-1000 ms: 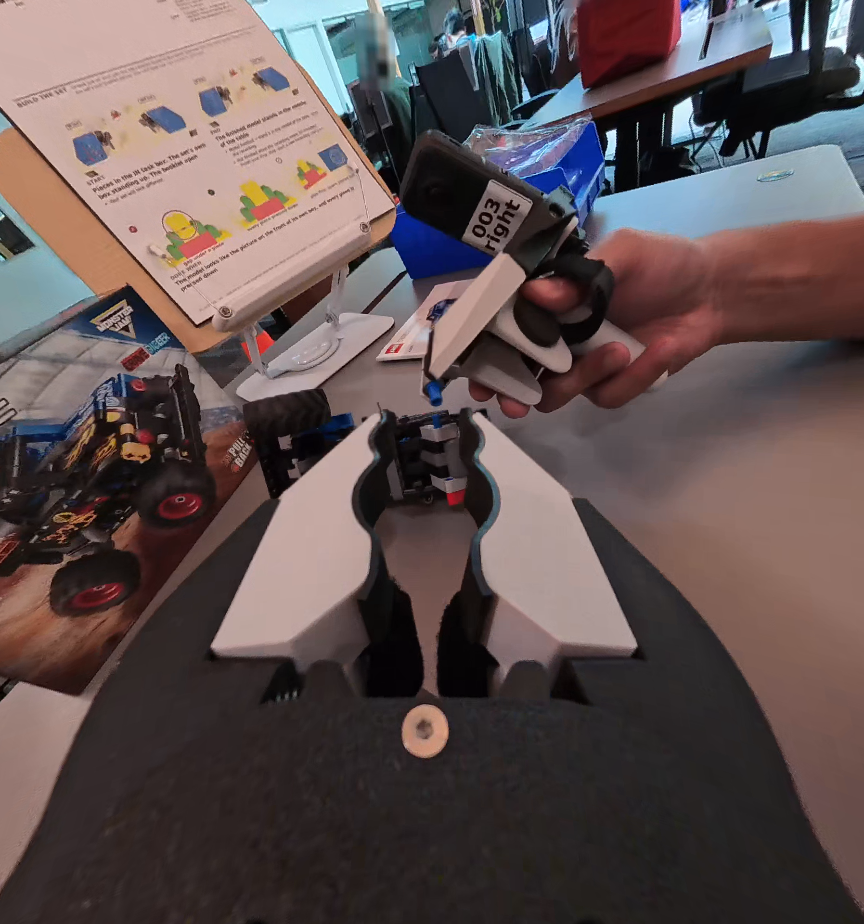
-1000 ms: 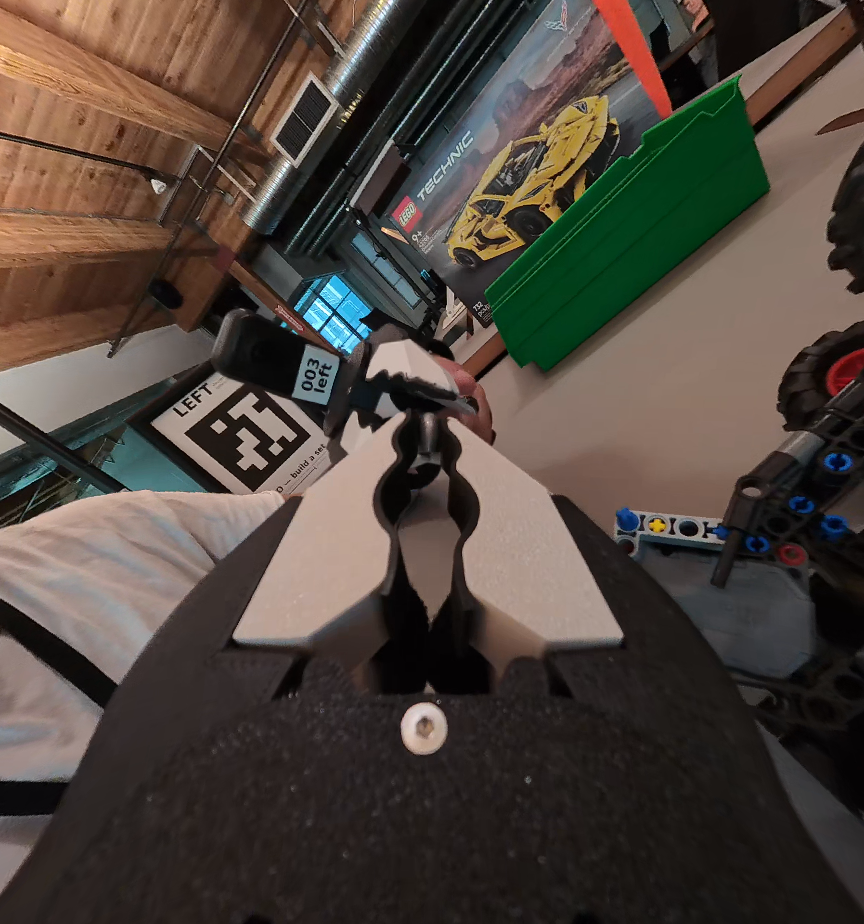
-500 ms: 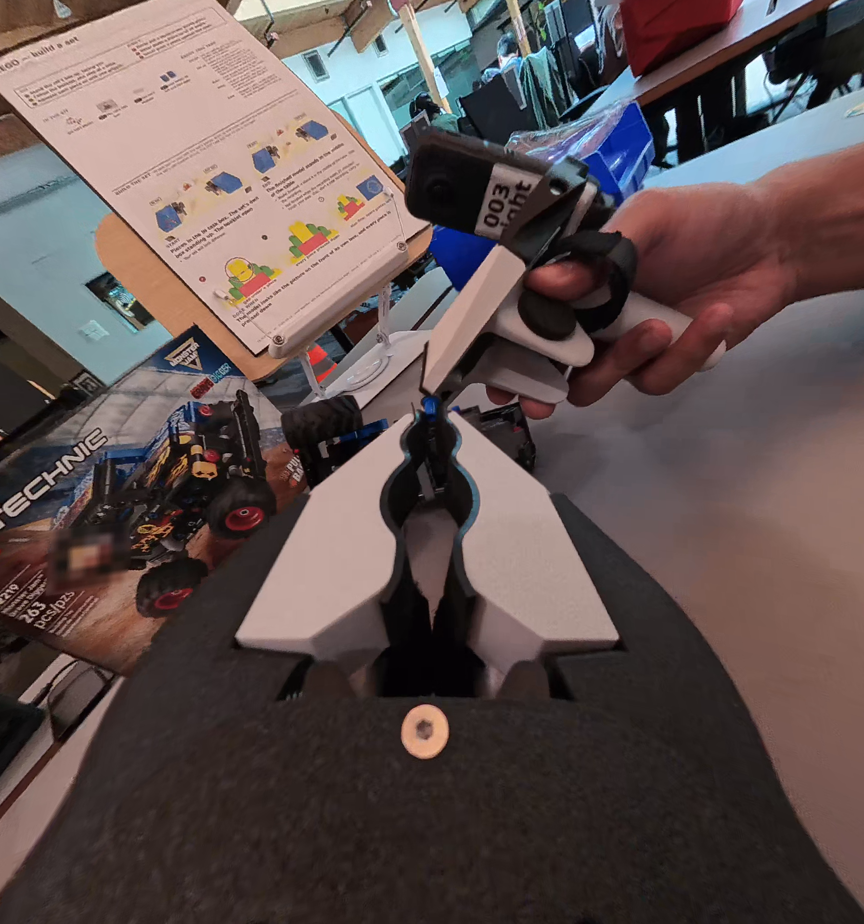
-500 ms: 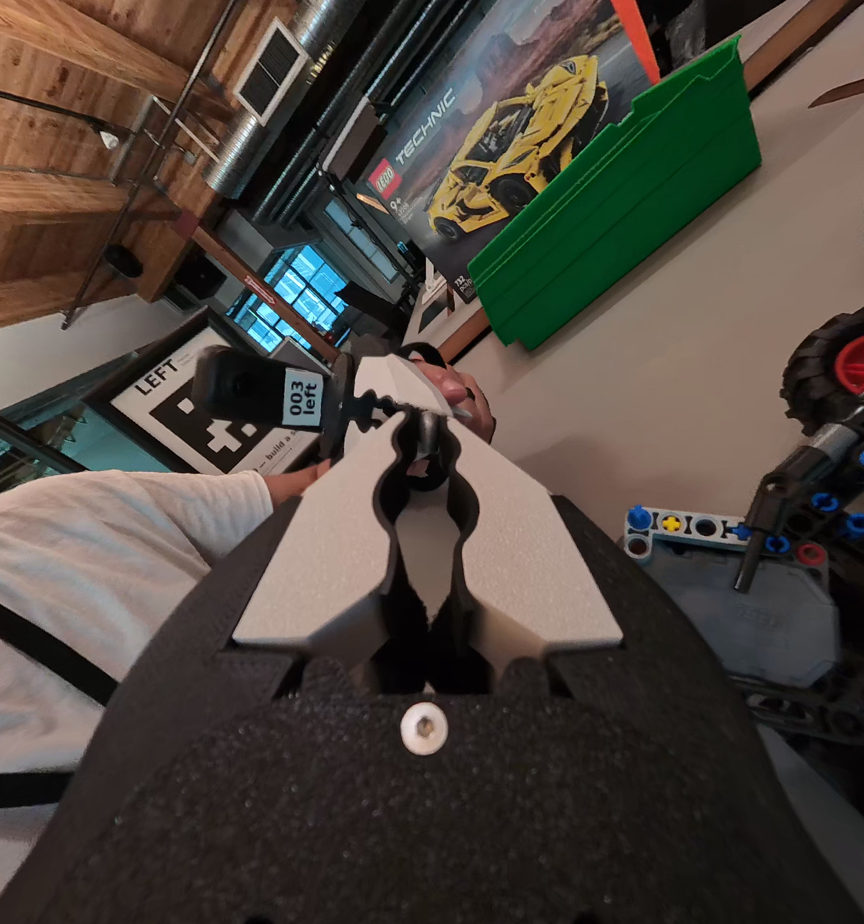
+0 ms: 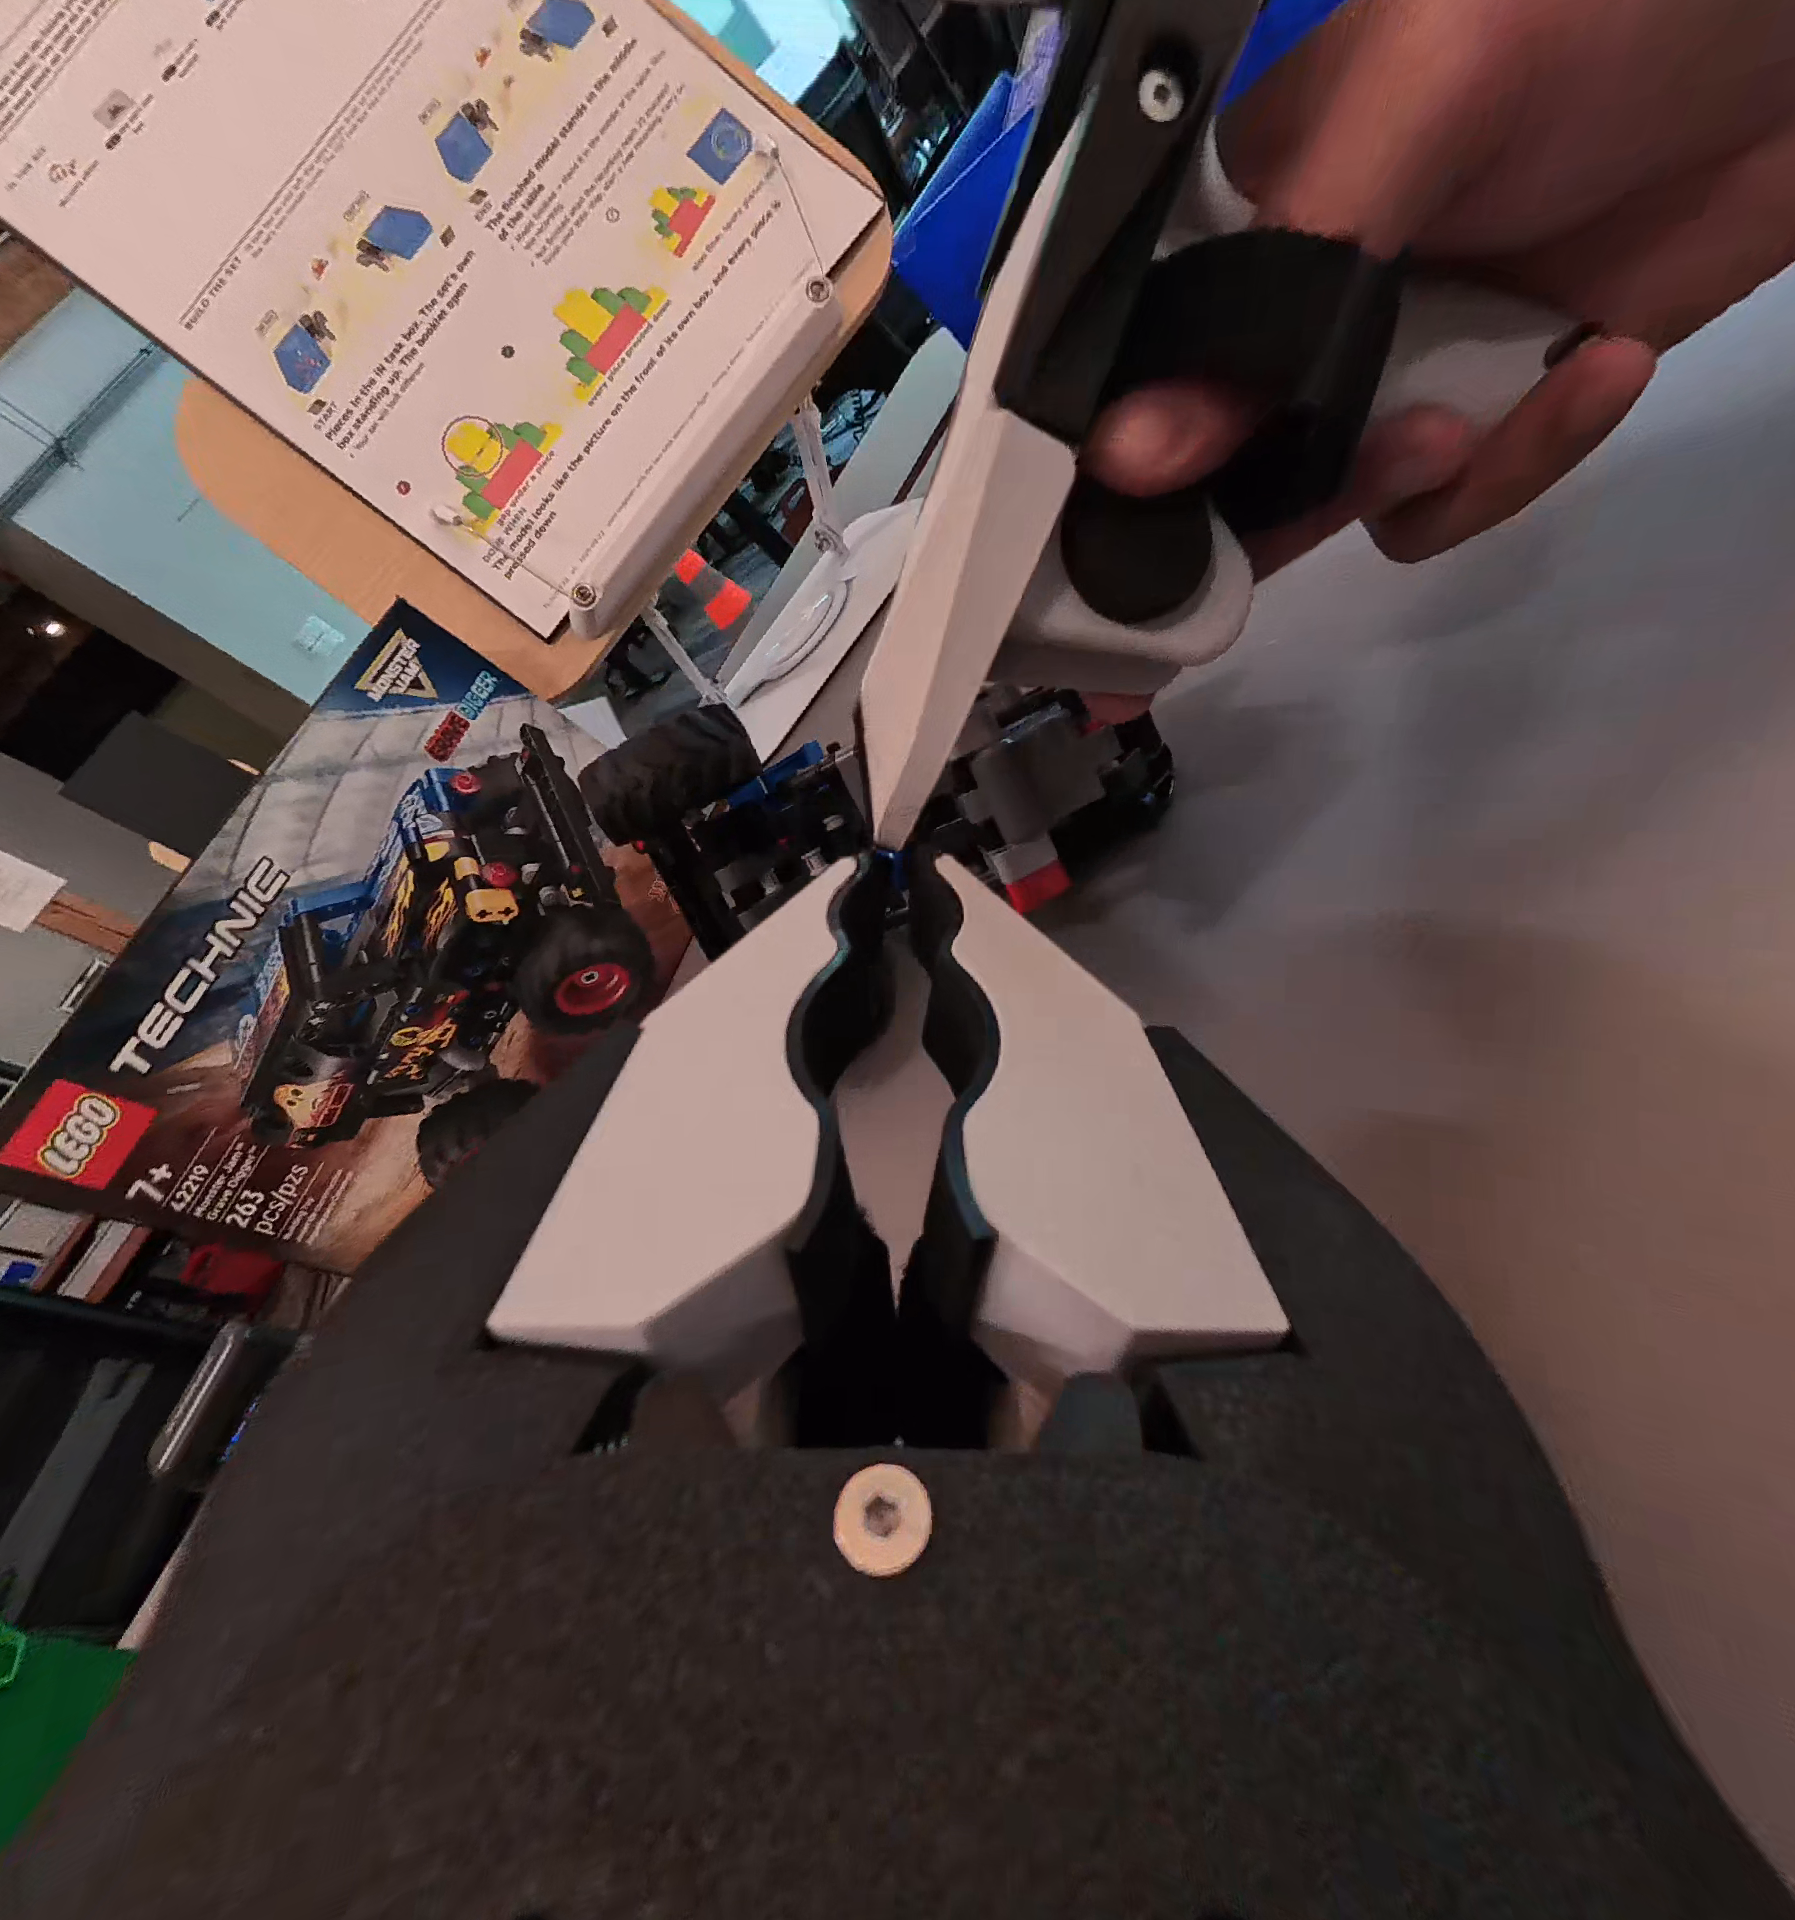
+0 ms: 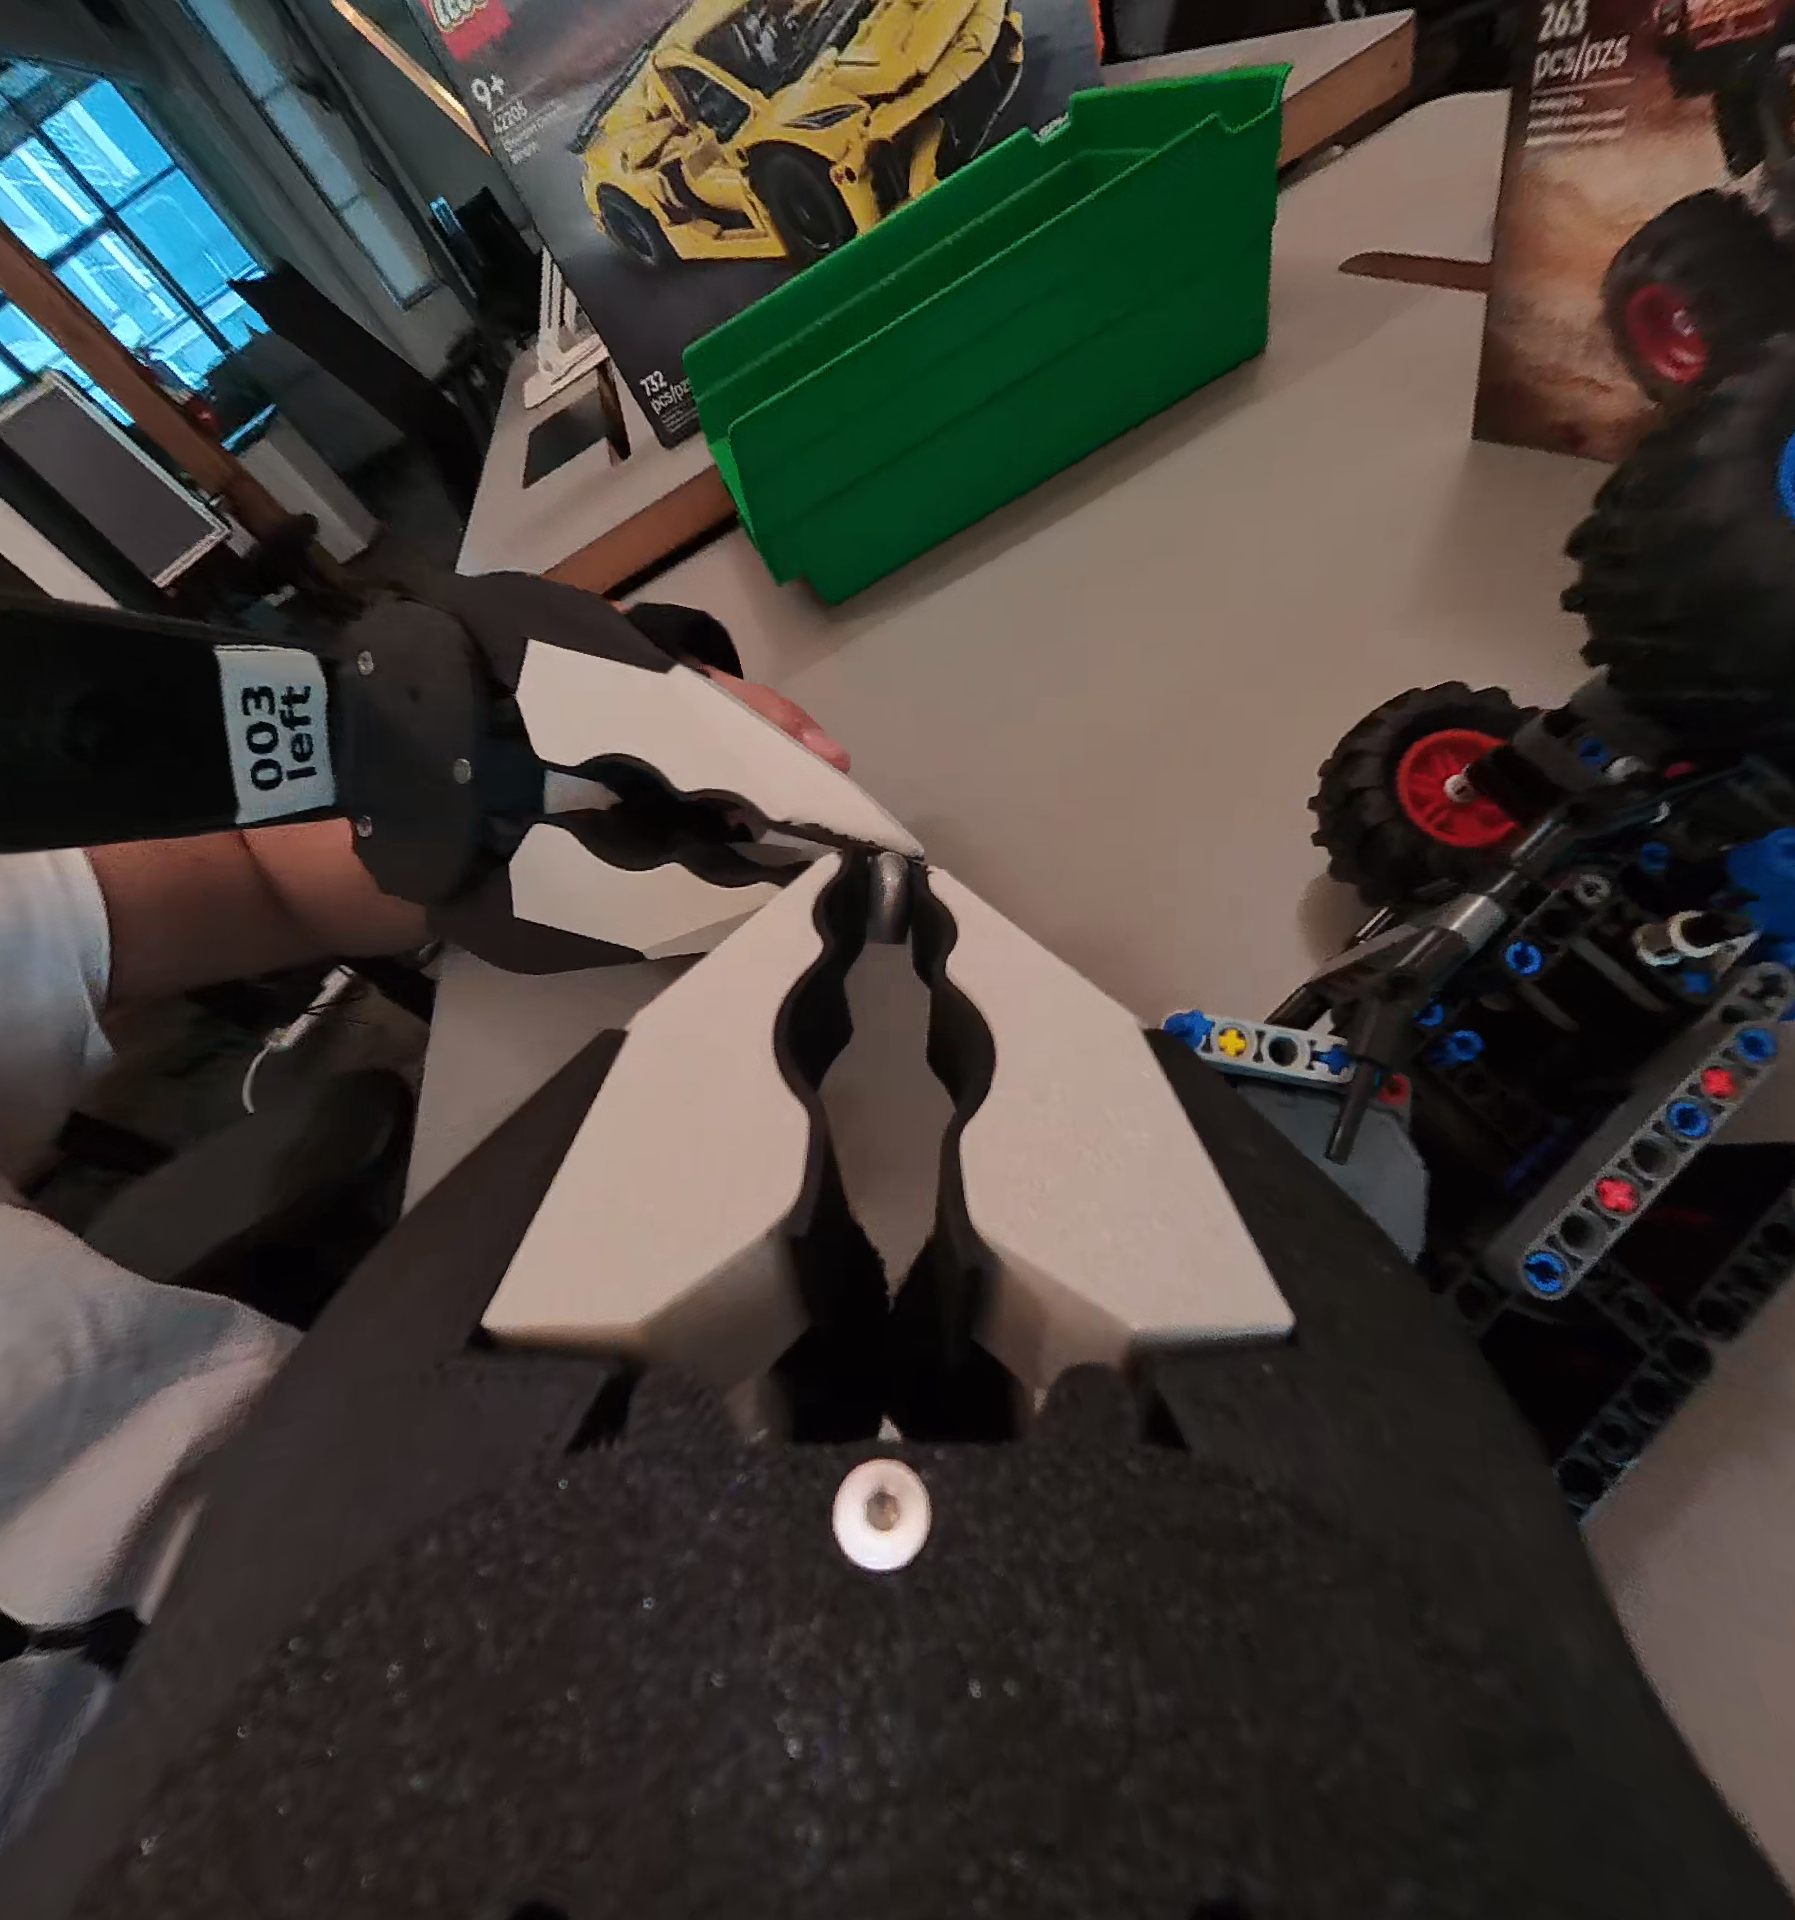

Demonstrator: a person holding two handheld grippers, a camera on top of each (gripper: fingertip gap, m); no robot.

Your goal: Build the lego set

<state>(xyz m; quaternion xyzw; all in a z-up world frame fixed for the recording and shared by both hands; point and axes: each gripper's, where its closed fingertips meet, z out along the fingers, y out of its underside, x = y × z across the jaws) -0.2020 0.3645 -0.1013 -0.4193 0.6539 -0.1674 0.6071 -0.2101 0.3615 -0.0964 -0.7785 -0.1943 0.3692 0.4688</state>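
Note:
My left gripper point(image 5: 895, 868) and right gripper point(image 6: 888, 883) meet tip to tip above the grey table point(image 5: 1495, 935). Both are shut on the same small pin point(image 6: 888, 896), grey from the right wrist view and with a blue end point(image 5: 888, 860) from the left. The right gripper point(image 5: 888, 831) comes down from the upper right in a person's hand. The left gripper point(image 6: 872, 842) reaches in from the left. A half-built black and blue toy truck point(image 5: 1038, 790) sits just behind the tips and also shows in the right wrist view point(image 6: 1599, 987).
The truck's picture box point(image 5: 332, 956) and an instruction board point(image 5: 405, 260) on a stand are on the left. A green bin point(image 6: 997, 343) and a yellow-car box point(image 6: 768, 135) stand at the far side. A big tyre with a blue hub point(image 6: 1755, 540) is on the truck. Only a small space, under 4 cm, lies between the two pairs of fingers.
My left gripper narrowed from open to shut around the pin at the right gripper's tip. Both grippers drew close together, and the right one tilted down toward the table.

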